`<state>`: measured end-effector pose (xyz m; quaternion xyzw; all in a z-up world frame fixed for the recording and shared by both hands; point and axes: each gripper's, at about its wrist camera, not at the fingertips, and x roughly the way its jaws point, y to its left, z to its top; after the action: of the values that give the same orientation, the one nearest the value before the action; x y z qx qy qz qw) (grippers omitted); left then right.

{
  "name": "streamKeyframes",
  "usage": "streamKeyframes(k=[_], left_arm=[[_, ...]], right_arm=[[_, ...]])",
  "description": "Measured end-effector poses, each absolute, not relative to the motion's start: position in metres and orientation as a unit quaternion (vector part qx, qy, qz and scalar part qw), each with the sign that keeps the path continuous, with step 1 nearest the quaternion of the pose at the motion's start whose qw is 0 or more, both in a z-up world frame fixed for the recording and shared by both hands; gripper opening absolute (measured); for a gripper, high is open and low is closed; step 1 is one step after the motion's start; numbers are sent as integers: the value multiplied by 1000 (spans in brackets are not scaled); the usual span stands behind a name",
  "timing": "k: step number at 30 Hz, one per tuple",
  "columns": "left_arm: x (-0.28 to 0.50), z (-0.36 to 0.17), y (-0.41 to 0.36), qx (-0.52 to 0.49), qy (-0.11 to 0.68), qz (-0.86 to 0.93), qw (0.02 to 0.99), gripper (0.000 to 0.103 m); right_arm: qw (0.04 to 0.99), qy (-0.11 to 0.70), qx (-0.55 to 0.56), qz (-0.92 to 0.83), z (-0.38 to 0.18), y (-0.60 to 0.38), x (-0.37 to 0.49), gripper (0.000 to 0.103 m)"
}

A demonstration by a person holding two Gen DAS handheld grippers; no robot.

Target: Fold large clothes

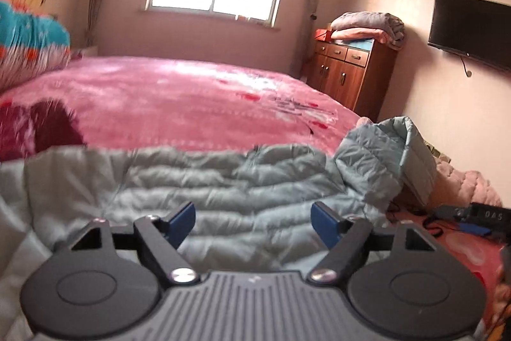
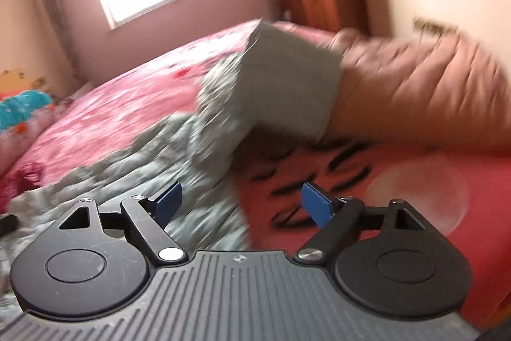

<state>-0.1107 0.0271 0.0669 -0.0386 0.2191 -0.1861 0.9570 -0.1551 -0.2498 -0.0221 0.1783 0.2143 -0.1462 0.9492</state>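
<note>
A grey-green quilted puffer jacket (image 1: 223, 178) lies spread on the near part of the pink bed (image 1: 179, 98). Its right part (image 1: 392, 155) stands bunched up at the bed's edge. My left gripper (image 1: 253, 221) is open and empty, just above the jacket's body. In the right wrist view the jacket (image 2: 191, 181) is blurred, with its raised part (image 2: 281, 85) against a pink quilted garment (image 2: 415, 95). My right gripper (image 2: 241, 205) is open and empty, over the jacket's right edge and the red sheet (image 2: 399, 174).
A wooden cabinet (image 1: 348, 69) with folded bedding on top stands past the bed's far right corner. A TV (image 1: 469, 31) hangs on the right wall. Bright folded quilts (image 1: 28, 37) lie at the bed's left. A black device (image 1: 485, 219) and cables lie at the right.
</note>
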Motion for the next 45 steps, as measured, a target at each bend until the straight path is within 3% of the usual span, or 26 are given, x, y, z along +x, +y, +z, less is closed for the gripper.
streamKeyframes(k=[6,19,21,23,25,29,36,45], left_arm=[[-85,59,18,-52,222,-188,955,90],[-55,22,33,-93,272,-205,936,91],[-53,23,36,-99,273,-208,934,91],[-52,24,39,-106,273,-212,933,92],[-51,24,44,-111,271,-209,933,94],[-46,26,57,-133,271,-200,932,94],[-42,34,79,-157,260,-186,934,94],[-38,45,111,-198,243,-161,936,94]], right_arm=[[949,204,112,-214,-20,-263,-130,103],[954,190,22,-231,-28,-259,-51,103],[950,190,4,-250,-31,-258,-35,93],[945,190,-12,-265,-31,-259,-29,60],[941,198,-24,-274,-29,-260,-25,39],[937,215,-29,-273,-17,-263,-19,16],[956,214,34,-196,50,-252,-36,11],[968,187,162,35,145,-192,-37,11]])
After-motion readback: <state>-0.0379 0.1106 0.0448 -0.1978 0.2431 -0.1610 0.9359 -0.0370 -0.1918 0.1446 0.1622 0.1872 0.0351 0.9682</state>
